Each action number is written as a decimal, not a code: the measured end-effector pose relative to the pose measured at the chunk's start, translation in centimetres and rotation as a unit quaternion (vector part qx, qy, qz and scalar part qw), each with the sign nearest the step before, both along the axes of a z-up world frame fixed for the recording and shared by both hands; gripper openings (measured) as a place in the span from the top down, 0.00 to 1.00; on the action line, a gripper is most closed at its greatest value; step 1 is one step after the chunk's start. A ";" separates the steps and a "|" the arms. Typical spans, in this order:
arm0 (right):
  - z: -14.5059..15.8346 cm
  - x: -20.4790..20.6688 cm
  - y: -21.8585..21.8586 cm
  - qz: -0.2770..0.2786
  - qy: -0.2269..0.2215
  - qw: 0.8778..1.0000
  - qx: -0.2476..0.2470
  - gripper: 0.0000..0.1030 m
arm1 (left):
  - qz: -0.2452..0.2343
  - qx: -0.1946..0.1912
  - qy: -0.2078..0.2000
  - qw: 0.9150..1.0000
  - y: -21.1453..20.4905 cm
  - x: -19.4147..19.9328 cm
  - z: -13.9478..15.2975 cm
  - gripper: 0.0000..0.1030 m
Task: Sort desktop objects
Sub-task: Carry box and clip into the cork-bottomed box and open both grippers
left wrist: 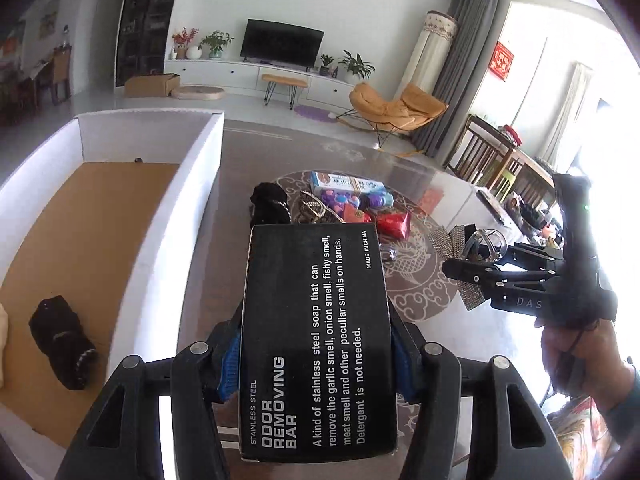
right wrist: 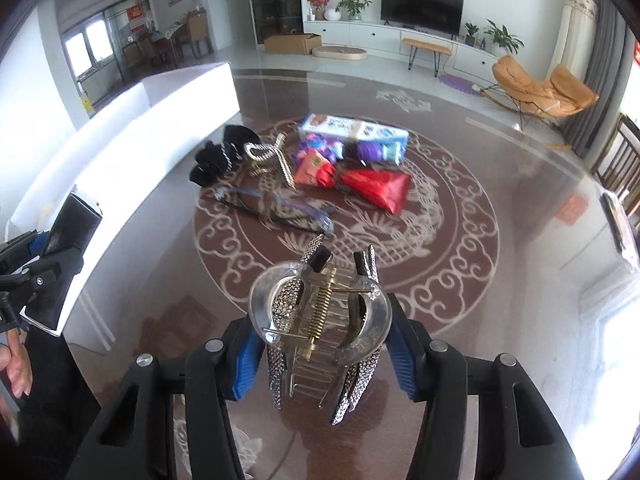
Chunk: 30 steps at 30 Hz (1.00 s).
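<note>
Black box: the left tool [left wrist: 316,364] squeezes a black soap box [left wrist: 316,340] tight between its blue pads, up off the table.
Right tool: the right tool [right wrist: 320,344] pinches a clear hair clip [right wrist: 320,312] with sparkly bits, also up in the air.
White bin: a white box [left wrist: 192,208] with a brown bottom sits at 9 o'clock from the left tool. A black scrunchie [left wrist: 64,342] lies inside it.
Pile on the table: at 12 o'clock from the right tool, on the shiny brown table [right wrist: 500,184], lie a red packet [right wrist: 378,190], an orange packet [right wrist: 314,168], a blue and white carton [right wrist: 354,130], purple toys [right wrist: 372,150], a gold clip [right wrist: 266,156] and a black hair tie [right wrist: 218,156].
Glasses: blue glasses [right wrist: 276,210] lie between the pile and the right tool.
</note>
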State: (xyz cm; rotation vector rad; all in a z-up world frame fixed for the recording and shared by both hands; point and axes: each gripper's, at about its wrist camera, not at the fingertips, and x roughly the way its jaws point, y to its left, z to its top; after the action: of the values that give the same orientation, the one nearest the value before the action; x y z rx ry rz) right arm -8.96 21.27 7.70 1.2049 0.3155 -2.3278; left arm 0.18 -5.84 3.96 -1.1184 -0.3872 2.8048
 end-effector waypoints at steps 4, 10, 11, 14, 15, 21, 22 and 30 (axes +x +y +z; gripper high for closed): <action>5.0 0.5 -8.3 0.070 0.029 0.996 -0.038 0.46 | 0.072 -0.004 0.007 0.997 -7.0 1.9 2.5 0.44; 8.2 3.1 -23.3 0.197 0.045 0.974 -0.097 0.46 | 0.183 -0.004 -0.065 0.981 -17.1 4.0 0.1 0.44; 7.9 3.6 -25.8 0.217 0.044 0.971 -0.094 0.46 | 0.192 -0.005 -0.080 0.978 -18.1 4.1 -0.6 0.44; 5.4 4.2 -32.2 0.253 0.030 0.966 -0.054 0.46 | 0.209 0.002 -0.125 0.970 -19.8 4.1 -2.8 0.43; 4.3 4.1 -33.7 0.256 0.024 0.966 -0.039 0.46 | 0.216 0.003 -0.134 0.967 -20.1 4.2 -3.4 0.42; -0.6 2.4 -36.5 0.240 -0.009 0.970 0.022 0.35 | 0.228 0.015 -0.109 0.967 -19.4 4.9 -4.0 0.27; -0.4 2.2 -35.9 0.235 -0.007 0.972 0.012 0.30 | 0.227 0.009 -0.099 0.969 -19.1 5.1 -3.5 0.26; 3.3 2.9 -23.7 0.173 0.088 0.977 -0.087 0.02 | 0.132 -0.008 0.004 0.991 -8.6 4.2 0.8 0.19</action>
State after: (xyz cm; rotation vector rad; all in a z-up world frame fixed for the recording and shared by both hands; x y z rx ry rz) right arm -6.05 -2.43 11.02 0.7901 0.3431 -2.1092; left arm 4.36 -14.47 4.74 -1.1359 -0.5496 3.0415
